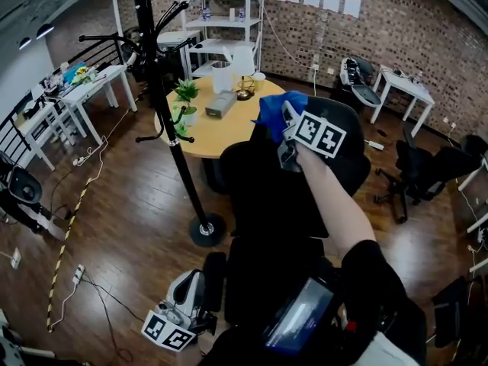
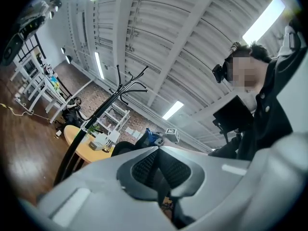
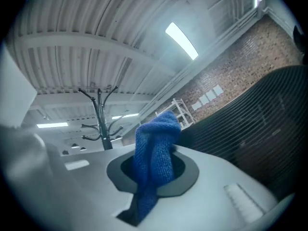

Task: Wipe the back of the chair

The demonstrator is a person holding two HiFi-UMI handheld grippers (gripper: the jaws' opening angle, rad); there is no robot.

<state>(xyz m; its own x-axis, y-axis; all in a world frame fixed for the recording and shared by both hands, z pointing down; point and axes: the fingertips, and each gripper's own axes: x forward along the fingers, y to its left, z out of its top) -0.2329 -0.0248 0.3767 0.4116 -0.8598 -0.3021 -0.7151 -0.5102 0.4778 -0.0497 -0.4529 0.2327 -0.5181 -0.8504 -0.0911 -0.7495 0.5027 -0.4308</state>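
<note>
A black office chair stands right in front of me, its back toward me. My right gripper is raised at the top of the chair's back, shut on a blue cloth that sticks up between its jaws. The cloth lies against the back's upper left edge. My left gripper hangs low by the chair's base at the bottom left, jaws pressed together with nothing in them, pointing up toward the ceiling.
A black coat stand rises just left of the chair, its round foot on the wood floor. Behind the chair is a round yellow table with a plant and boxes. More chairs stand to the right; cables run along the floor at left.
</note>
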